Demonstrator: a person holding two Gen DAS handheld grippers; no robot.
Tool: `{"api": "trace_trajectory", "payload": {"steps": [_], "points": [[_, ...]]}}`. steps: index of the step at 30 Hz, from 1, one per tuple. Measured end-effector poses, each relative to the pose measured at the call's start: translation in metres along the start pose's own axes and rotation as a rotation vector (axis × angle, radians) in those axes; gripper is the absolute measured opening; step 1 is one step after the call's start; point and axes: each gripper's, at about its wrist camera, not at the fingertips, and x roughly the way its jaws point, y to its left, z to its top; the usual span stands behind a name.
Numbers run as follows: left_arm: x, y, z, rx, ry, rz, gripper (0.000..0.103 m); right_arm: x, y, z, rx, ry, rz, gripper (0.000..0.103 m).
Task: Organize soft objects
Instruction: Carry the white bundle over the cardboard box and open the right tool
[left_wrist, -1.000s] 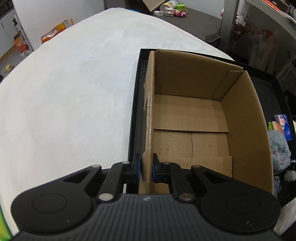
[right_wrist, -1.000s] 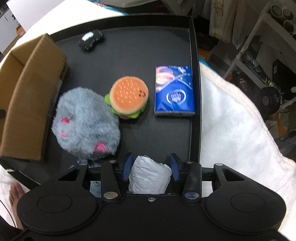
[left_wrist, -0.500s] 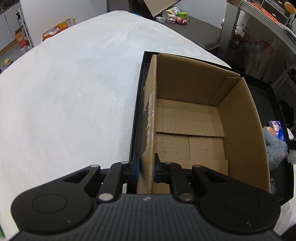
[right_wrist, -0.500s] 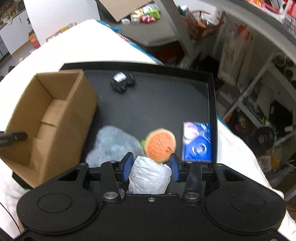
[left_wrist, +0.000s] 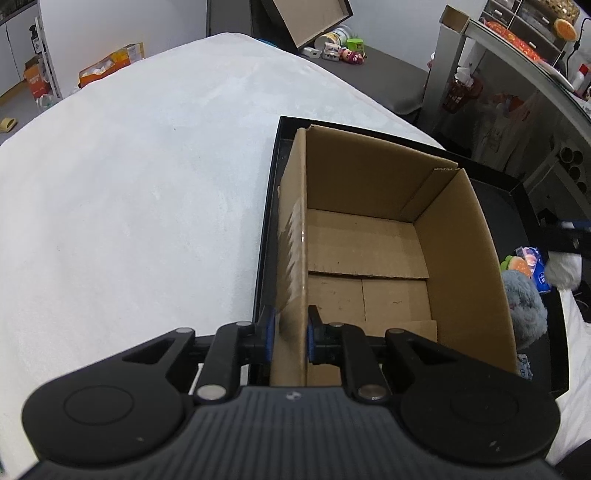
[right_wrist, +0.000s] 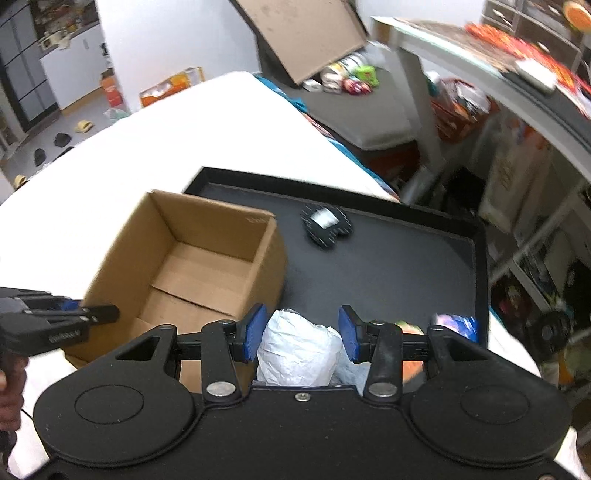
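Cardboard box (left_wrist: 369, 236) empty, on black tray (right_wrist: 388, 266); left gripper (left_wrist: 290, 332) clamps wall.

Burger plush (right_wrist: 410, 354) and blue packet (right_wrist: 456, 326) mostly hidden behind fingers

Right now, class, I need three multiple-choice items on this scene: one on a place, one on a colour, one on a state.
1. Where does the cardboard box stand?
A. in the black tray
B. on a shelf
C. on the floor

2. What colour is the bundle between the right gripper's fingers?
A. red
B. white
C. green

3. The left gripper is:
A. wide open
B. shut on the box wall
C. holding a toy

Answers: A, tray rim surrounds the box; B, crumpled white material; B, its pads pinch the wall.
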Motion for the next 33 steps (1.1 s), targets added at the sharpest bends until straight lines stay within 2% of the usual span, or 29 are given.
{"api": "trace_trajectory", "payload": {"steps": [17, 25, 26, 28, 33], "points": [[0.003, 0.007, -0.004, -0.027, -0.009, -0.026, 0.013, 0.022, 0.061, 0.043, -0.175, -0.041, 0.085, 0.043], [0.003, 0.011, -0.003, -0.032, -0.006, -0.033, 0.013, 0.026, 0.079, 0.059, -0.214, -0.088, 0.121, 0.044], [0.003, 0.01, -0.003, -0.032, -0.006, -0.033, 0.013, 0.025, 0.08, 0.06, -0.217, -0.102, 0.129, 0.045], [0.003, 0.01, -0.003, -0.03, -0.006, -0.032, 0.013, 0.024, 0.082, 0.061, -0.213, -0.122, 0.121, 0.059], [0.002, 0.008, -0.003, -0.023, -0.004, -0.028, 0.013, 0.022, 0.071, 0.058, -0.17, -0.119, 0.111, 0.06]]}}
